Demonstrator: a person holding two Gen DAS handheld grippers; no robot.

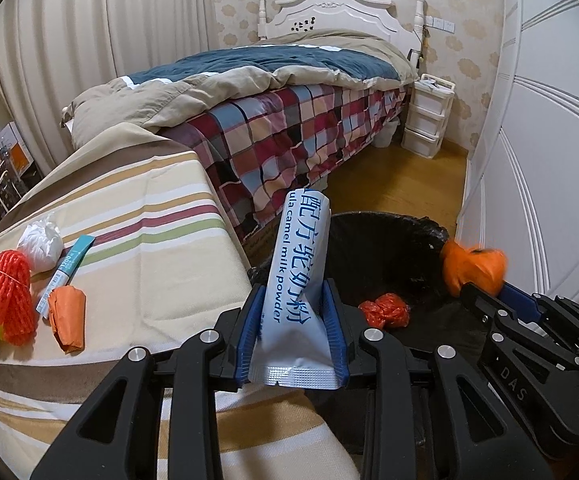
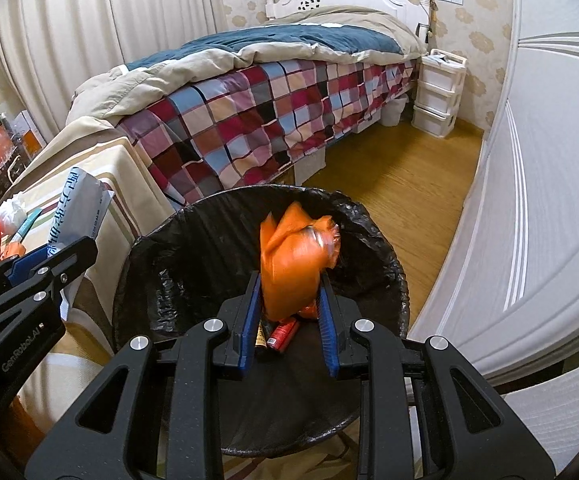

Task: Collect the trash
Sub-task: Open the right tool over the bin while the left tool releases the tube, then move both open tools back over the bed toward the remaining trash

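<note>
My left gripper (image 1: 295,292) is shut on a white sachet of camel milk powder (image 1: 301,256), which stands up between the blue pads at the bin's near left rim. The same sachet (image 2: 81,208) shows at the left of the right wrist view. The black-lined bin (image 2: 161,264) stands beside the striped table. Over its opening, my right gripper (image 2: 289,280) is shut on a blurred orange plastic wrapper (image 2: 293,252). The wrapper (image 1: 473,268) and right gripper (image 1: 469,290) also appear in the left wrist view. Inside the bin lie a red crumpled wrapper (image 1: 385,310) and a red tube (image 2: 283,334).
On the striped tablecloth (image 1: 149,240) lie a white crumpled bag (image 1: 41,244), an orange-red net (image 1: 9,296), a teal box (image 1: 65,272) and an orange wrapper (image 1: 67,316). A bed (image 1: 289,120) stands behind, white drawers (image 1: 425,120) at its head, a white wardrobe door (image 1: 537,160) on the right.
</note>
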